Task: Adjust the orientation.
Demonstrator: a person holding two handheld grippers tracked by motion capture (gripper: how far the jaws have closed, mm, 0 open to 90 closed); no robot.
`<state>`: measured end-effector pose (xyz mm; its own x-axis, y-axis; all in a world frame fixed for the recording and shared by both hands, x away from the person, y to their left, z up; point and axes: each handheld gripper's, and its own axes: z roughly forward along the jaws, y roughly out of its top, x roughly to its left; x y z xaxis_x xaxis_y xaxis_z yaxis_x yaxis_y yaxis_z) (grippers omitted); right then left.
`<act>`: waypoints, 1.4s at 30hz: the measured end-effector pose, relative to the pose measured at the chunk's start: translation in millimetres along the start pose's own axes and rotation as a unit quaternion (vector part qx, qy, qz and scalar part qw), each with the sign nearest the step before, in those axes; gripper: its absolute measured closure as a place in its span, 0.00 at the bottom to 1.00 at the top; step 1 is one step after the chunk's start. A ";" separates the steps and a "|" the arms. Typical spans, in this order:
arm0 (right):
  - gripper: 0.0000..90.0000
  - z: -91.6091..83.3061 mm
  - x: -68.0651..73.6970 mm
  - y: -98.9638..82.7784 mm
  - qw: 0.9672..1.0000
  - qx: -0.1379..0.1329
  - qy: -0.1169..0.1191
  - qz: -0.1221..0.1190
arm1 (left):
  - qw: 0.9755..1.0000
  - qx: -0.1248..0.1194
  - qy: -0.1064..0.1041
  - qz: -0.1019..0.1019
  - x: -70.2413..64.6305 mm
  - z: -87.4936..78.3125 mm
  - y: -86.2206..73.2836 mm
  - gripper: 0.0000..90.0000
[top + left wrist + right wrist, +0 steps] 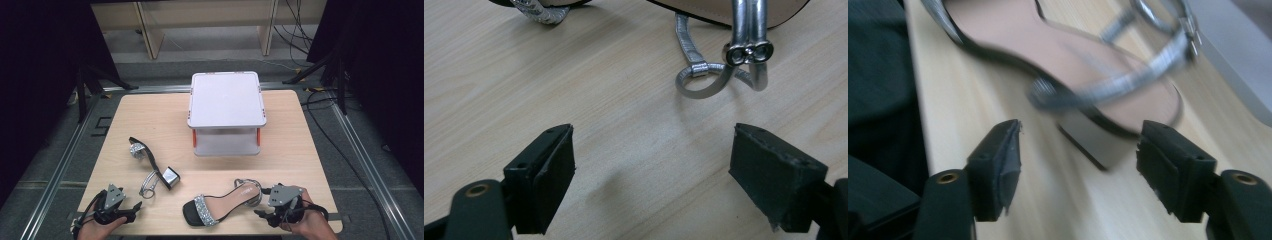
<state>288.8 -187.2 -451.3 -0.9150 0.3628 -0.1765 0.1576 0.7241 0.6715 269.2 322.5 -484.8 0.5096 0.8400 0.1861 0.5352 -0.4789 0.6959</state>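
A black sandal with a glittery silver toe band (222, 202) stands upright near the table's front edge. Its block heel (1098, 145) and silver ankle strap look blurred just ahead of my right gripper (1078, 165), which is open with nothing between its pads. From above, the right gripper (262, 202) sits just right of that heel. The second sandal (150, 165) lies on its side at the left middle. Its silver strap loop and buckle (724, 65) lie beyond my left gripper (651, 175), which is open over bare wood. The left gripper (134, 211) rests at the front left corner.
A white two-tier stand (226, 100) with orange posts occupies the back centre of the wooden table (300, 150). The table's front edge runs close under both hands. Dark curtains and stand legs flank the table, with cables on the floor at the right.
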 end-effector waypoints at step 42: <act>0.32 25.1 -38.7 6.8 0.988 0.028 -0.055 0.145 | 1.000 0.001 0.000 0.007 0.6 -0.2 -0.2 0.20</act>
<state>334.6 -181.6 -457.9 -0.7835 0.6183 -0.0619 0.4298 0.6111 0.6647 269.2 323.1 -484.7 0.5167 0.8334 0.1960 0.5294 -0.4909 0.6919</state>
